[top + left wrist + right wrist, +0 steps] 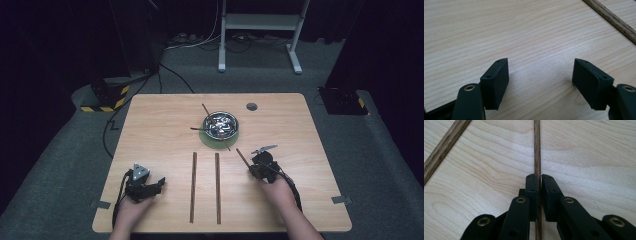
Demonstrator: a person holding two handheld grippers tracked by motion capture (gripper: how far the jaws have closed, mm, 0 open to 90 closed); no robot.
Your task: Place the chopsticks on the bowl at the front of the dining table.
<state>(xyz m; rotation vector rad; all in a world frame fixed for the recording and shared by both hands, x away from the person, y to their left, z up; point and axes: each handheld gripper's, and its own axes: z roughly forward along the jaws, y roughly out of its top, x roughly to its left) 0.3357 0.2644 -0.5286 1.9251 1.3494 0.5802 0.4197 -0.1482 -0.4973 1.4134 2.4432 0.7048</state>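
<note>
Two long brown wooden sticks, the left stick (pixel 193 187) and the right stick (pixel 217 187), lie parallel on the table's front middle. My right gripper (pixel 257 167) is shut on a thinner wooden stick (pixel 242 155) that points away towards the bowl. In the right gripper view that thin stick (pixel 537 155) runs straight up from between the closed jaws of the gripper (pixel 539 177). My left gripper (pixel 155 186) rests at the front left, open. In its own view the left gripper (pixel 540 67) has bare tabletop between the jaws, and a long stick (pixel 614 20) crosses the upper right corner.
A shiny metal bowl (pixel 220 124) stands on a green plate (pixel 207 140) at the table's centre, with a few thin sticks (pixel 205 108) poking out of it. A round cable hole (pixel 251 106) lies behind it. Another long stick (pixel 446 145) lies left of the right gripper's jaws.
</note>
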